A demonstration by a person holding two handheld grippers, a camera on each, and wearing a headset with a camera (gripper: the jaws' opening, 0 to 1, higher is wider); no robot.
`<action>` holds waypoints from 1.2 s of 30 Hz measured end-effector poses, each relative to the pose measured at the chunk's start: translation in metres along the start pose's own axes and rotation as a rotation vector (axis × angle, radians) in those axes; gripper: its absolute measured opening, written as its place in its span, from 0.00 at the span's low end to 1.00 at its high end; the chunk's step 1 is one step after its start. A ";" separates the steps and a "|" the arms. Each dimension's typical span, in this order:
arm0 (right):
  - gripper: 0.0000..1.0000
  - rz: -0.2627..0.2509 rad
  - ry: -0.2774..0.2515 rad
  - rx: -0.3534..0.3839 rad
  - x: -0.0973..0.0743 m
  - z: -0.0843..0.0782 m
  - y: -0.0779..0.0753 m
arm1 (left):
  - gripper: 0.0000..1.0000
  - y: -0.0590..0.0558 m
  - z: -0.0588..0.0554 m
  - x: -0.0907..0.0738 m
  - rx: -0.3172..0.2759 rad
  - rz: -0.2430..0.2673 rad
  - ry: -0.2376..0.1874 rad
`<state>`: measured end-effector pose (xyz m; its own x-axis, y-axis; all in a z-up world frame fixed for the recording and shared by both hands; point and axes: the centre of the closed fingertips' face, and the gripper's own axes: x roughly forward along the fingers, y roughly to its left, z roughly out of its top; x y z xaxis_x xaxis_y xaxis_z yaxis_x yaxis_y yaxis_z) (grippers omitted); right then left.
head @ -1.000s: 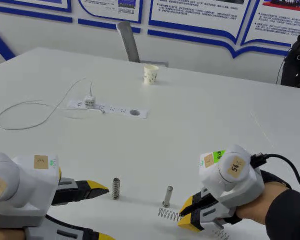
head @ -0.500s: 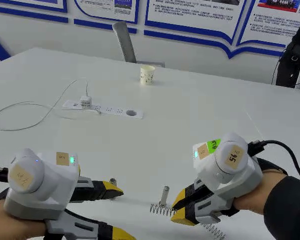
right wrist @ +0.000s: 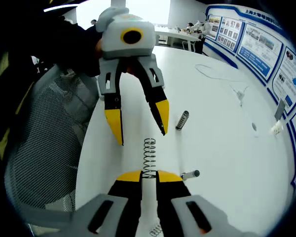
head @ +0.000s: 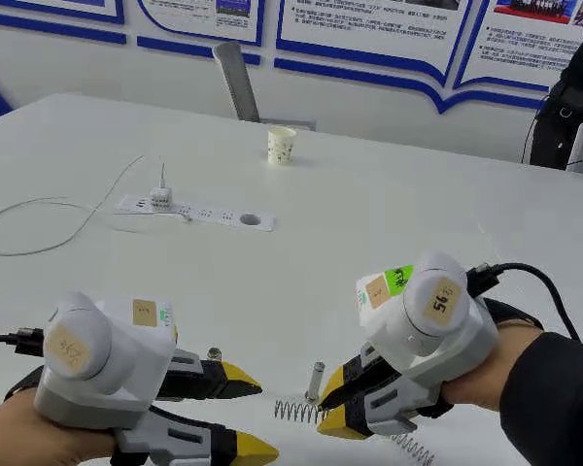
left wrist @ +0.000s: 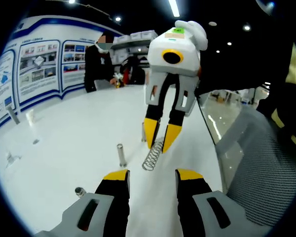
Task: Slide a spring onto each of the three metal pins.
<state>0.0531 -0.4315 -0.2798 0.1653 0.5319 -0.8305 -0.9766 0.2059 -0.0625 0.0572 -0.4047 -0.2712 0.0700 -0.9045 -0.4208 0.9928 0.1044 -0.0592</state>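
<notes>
**Spring axis against pin axis**

Right gripper (head: 328, 408) is clamped on one end of a spring (head: 296, 411). In the right gripper view the coil runs straight out from between the closed jaws. The spring's long axis lies flat, roughly parallel to the white table (head: 369, 223), with its free end pointing toward the left gripper (head: 262, 419). The left gripper's jaws stand apart and hold nothing. Their tips are near the spring's free end but apart from it.

Bare pin (head: 315, 381) stands upright just beside the right gripper's tips, on the side away from the person in the head view. Pin axis is vertical and spring axis horizontal, so about a right angle separates them. The right gripper is the nearer of the two to this pin.

Second pin (head: 214, 355), by the left gripper's upper jaw, already carries a spring, which is plain in the right gripper view. A loose spring (head: 408, 449) lies on the table near the right hand.

Judgement: the held spring needs tipping upright, its open end brought over the pin top, then lowering. The left gripper could steady the free end.
</notes>
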 end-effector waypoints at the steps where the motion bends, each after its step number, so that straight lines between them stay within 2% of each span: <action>1: 0.11 0.002 -0.001 -0.003 0.000 0.001 0.001 | 0.37 -0.001 0.001 0.001 0.001 -0.001 0.000; 25: 0.11 0.029 -0.006 -0.061 -0.001 0.007 0.010 | 0.13 -0.008 0.007 0.009 0.035 -0.024 -0.013; 36: 0.12 0.035 -0.011 -0.081 -0.002 0.007 0.011 | 0.11 -0.013 0.006 0.010 0.047 -0.045 -0.007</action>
<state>0.0427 -0.4245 -0.2747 0.1320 0.5463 -0.8271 -0.9896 0.1201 -0.0786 0.0460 -0.4171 -0.2691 0.0257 -0.9107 -0.4122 0.9984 0.0441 -0.0351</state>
